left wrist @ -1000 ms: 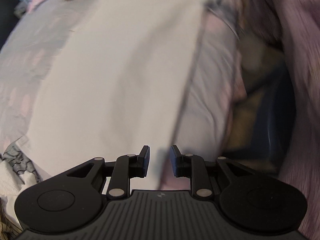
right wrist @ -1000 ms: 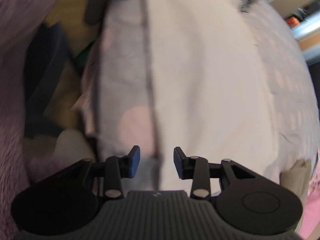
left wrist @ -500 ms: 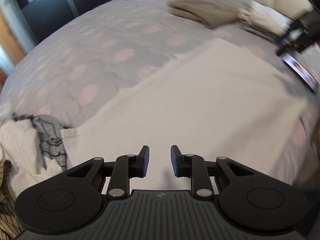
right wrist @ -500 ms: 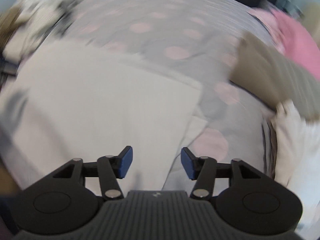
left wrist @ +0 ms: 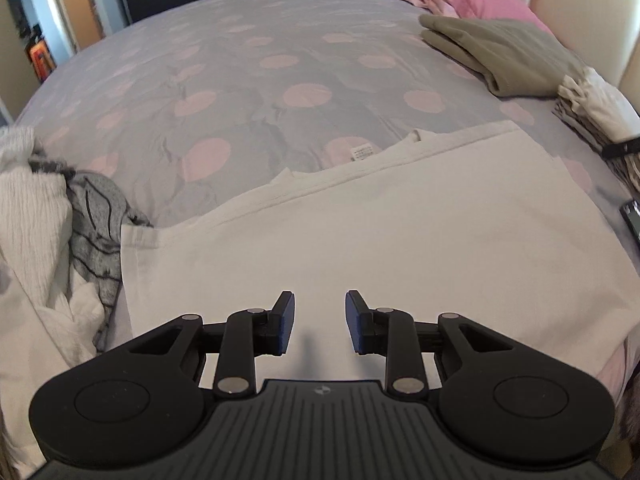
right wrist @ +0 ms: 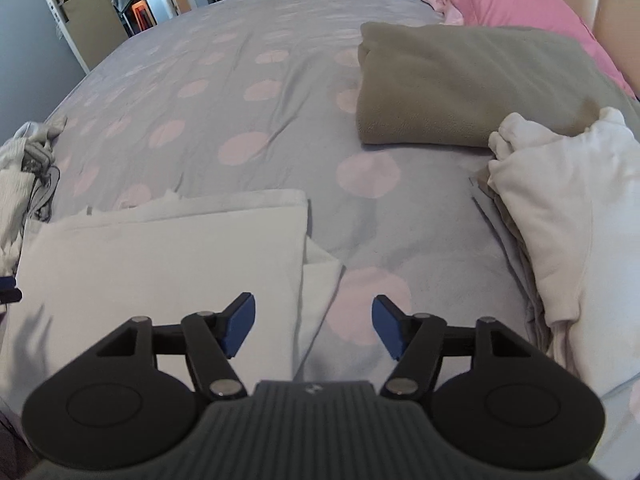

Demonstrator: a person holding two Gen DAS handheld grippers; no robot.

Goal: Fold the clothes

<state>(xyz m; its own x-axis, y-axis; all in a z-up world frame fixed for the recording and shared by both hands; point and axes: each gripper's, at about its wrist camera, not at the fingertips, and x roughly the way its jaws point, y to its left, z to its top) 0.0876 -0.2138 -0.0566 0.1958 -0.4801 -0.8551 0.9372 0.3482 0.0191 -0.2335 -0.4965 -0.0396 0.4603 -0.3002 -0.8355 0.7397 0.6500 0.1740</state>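
A white garment [left wrist: 380, 240], already folded at least once into a flat rectangle, lies on the spotted bed [left wrist: 240, 80] right in front of both tools. The left tool [left wrist: 320, 322] hangs over the near middle of it, fingers spread apart and holding nothing. The right tool [right wrist: 313, 324] is spread wider, also empty, and sits above the garment's right edge [right wrist: 304, 248], where an under layer peeks out past the top layer. The cloth looks like thin cotton: light, limp, and ready to slide or crease rather than keep any shape, so it probably needs both tools to lift it evenly. The best holds seem to be the near corners or the doubled side edges, pinching through all layers so the lower one does not lag behind. The stepped right edge is the likely trouble spot; a shallow pinch there could catch only the top layer. Far edge shows a hem and a small label [left wrist: 362, 152] just beyond it. To the left lies a heap [left wrist: 52, 240] of unfolded clothes, touching the garment's left corner; to the right a white stack [right wrist: 568, 216], well apart, and a folded olive piece [right wrist: 460, 84] farther up the bed near a pink pillow [right wrist: 520, 0].
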